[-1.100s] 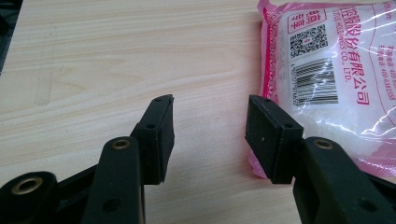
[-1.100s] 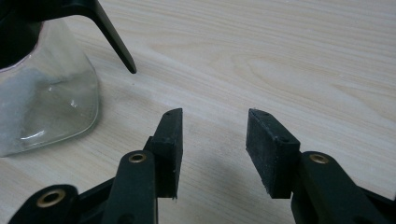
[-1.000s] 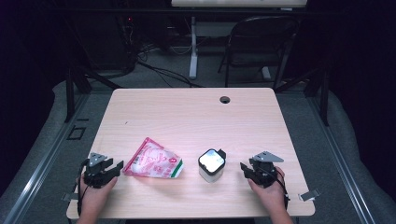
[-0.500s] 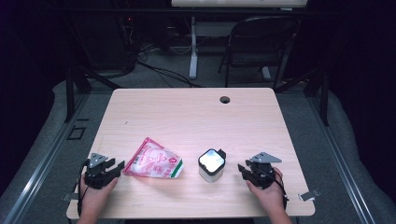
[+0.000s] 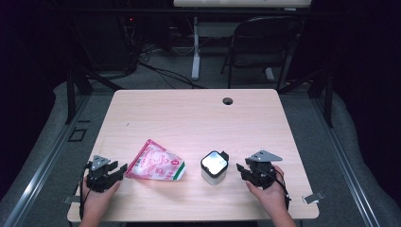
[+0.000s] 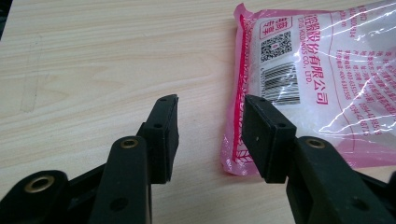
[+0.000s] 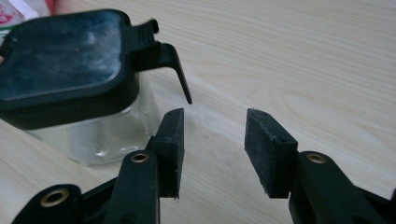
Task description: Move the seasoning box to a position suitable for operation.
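Right hand-held gripper (image 5: 242,169) rose; jar (image 7: 70,88) partly cut off.

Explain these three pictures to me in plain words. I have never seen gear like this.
A person sits at a wooden table, holding a two-jawed claw tool in each hand. The high view looks down from above: the left claw is beside a pink bag, the right claw beside a clear jar with a black lid. The other two pictures come from cameras riding on each claw, looking along its black jaws. The left claw's jaws stand apart by the bag's edge; the right claw's jaws stand apart next to the jar. Neither claw holds anything.
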{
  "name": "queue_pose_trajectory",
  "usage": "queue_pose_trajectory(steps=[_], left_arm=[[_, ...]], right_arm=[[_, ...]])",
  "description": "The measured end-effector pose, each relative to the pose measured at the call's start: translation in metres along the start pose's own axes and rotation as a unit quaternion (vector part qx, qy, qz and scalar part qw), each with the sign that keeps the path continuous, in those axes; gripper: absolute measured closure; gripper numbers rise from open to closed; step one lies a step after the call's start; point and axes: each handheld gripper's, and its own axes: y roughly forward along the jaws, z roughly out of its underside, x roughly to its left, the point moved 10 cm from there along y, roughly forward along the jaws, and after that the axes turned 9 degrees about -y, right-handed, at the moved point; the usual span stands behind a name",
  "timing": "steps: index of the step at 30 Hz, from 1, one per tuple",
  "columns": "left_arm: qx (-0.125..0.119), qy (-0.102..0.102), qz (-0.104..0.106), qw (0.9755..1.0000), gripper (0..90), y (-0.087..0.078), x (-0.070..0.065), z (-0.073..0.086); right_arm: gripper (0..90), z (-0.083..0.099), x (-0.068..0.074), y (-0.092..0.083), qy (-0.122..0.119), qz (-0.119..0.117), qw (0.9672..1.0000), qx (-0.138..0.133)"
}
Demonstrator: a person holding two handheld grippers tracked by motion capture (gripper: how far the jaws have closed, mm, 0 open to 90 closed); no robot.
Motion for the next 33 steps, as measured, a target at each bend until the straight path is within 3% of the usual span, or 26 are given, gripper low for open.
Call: queue_pose_trajectory(steps=[11,24,33], left_arm=[[0.002,-0.002,0.001,1.0,55.9,0.0,0.0,0.0],[0.003,-0.001,-0.001,1.0,57.1,0.0,0.0,0.001],[0.007,-0.001,-0.001,1.0,58.4,0.001,-0.001,0.003]], right_arm=[[62.4,-0.013,0.005,0.019,-0.003,-0.026,0.9996,0.005],[68.8,-0.012,0.005,0.036,0.005,-0.046,0.9989,0.013],[74.3,-0.009,0.012,0.049,-0.012,-0.064,0.9976,0.025]])
